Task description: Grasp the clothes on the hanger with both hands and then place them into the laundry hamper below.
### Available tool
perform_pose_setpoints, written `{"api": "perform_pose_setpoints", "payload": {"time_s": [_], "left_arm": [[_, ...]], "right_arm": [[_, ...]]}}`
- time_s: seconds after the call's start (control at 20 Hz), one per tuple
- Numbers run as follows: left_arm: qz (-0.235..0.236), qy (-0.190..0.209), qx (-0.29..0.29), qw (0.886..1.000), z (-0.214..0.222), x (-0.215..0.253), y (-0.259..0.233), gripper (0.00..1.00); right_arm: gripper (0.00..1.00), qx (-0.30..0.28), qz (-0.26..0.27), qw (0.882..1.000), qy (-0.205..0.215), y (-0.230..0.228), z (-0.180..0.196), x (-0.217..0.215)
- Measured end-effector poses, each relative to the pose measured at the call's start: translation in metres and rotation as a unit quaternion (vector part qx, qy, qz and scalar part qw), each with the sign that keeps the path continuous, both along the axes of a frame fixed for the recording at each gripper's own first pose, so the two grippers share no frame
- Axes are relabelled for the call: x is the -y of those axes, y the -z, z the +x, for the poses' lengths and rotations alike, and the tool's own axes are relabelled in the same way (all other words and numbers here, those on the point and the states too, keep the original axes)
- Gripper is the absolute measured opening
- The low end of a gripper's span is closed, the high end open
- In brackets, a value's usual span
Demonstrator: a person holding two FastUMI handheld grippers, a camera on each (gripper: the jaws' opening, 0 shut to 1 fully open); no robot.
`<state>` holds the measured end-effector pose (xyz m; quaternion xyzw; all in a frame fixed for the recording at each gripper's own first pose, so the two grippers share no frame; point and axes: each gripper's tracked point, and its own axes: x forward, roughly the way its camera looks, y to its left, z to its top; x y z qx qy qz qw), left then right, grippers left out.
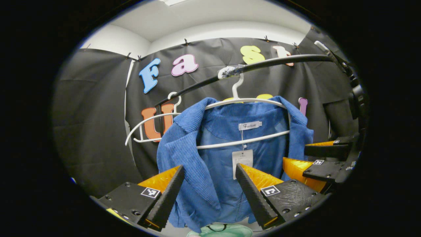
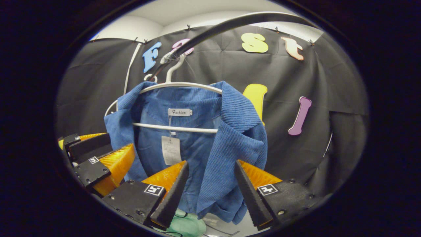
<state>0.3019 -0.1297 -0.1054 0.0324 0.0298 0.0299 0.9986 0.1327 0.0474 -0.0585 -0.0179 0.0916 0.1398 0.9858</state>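
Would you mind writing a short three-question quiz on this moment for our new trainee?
1. True or false: the blue jacket hangs on a white hanger.
2. The left gripper is: A) open, the jacket's front edge between its fingers; B) shut on the hanger; C) shut on the paper tag.
3. What hangs left of the jacket in the left gripper view?

Key: 1 true. 2 A. 3 an empty white hanger.
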Motion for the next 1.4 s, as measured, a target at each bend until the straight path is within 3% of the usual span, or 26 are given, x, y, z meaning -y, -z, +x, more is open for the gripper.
{"api": "perform_pose_setpoints", "payload": {"time_s": [0.35, 0.4, 0.45, 0.5, 0.55, 0.65, 0.85, 0.95, 1.0, 1.1, 1.25, 1.3, 1.35, 1.4], "left_arm": [[0.002, -0.053, -0.015, 0.998, 0.037, -0.034, 0.018, 0.94], [0.000, -0.053, -0.014, 0.998, 0.041, -0.035, 0.019, 0.95], [-0.001, -0.054, -0.014, 0.998, 0.044, -0.037, 0.018, 0.94], [-0.002, -0.054, -0.017, 0.998, 0.047, -0.036, 0.020, 0.91], [-0.003, -0.056, -0.018, 0.998, 0.047, -0.038, 0.022, 0.85], [-0.007, -0.043, -0.028, 0.999, 0.048, -0.034, 0.027, 0.60], [-0.012, -0.055, -0.045, 0.997, 0.052, -0.048, 0.038, 0.10], [-0.023, -0.053, -0.054, 0.997, 0.053, -0.052, 0.042, 0.14], [-0.025, -0.052, -0.051, 0.997, 0.055, -0.056, 0.041, 0.07], [-0.038, -0.036, -0.045, 0.998, 0.054, -0.054, 0.036, 0.02], [-0.037, -0.035, -0.035, 0.998, 0.052, -0.063, 0.030, 0.02], [-0.037, -0.038, -0.032, 0.998, 0.051, -0.066, 0.026, 0.07], [-0.038, -0.041, -0.025, 0.998, 0.051, -0.069, 0.022, 0.02], [-0.045, -0.041, -0.019, 0.998, 0.048, -0.071, 0.016, 0.07]], "right_arm": [[0.89, 0.008, -0.011, 1.000, 0.026, 0.001, 0.022, 0.008], [0.85, 0.007, -0.009, 1.000, 0.028, 0.001, 0.022, 0.009], [0.87, 0.008, -0.004, 1.000, 0.025, 0.001, 0.023, 0.009], [0.78, 0.008, -0.002, 1.000, 0.028, 0.003, 0.026, 0.008], [0.77, 0.007, -0.002, 1.000, 0.026, 0.003, 0.027, 0.008], [0.66, 0.007, 0.006, 1.000, 0.021, 0.004, 0.025, 0.008], [0.35, -0.007, 0.054, 0.999, 0.004, 0.008, 0.032, 0.013], [0.17, -0.011, 0.078, 0.997, -0.017, 0.006, 0.032, 0.011], [0.11, -0.015, 0.095, 0.995, -0.031, 0.006, 0.032, 0.009], [0.07, -0.026, 0.132, 0.988, -0.073, 0.005, 0.029, 0.004], [0.05, -0.032, 0.166, 0.978, -0.121, 0.002, 0.024, 0.001], [0.05, -0.032, 0.180, 0.973, -0.141, -0.002, 0.020, 0.000], [0.04, -0.032, 0.192, 0.968, -0.159, -0.005, 0.018, -0.001], [0.04, -0.030, 0.203, 0.961, -0.184, -0.007, 0.011, -0.004]]}}
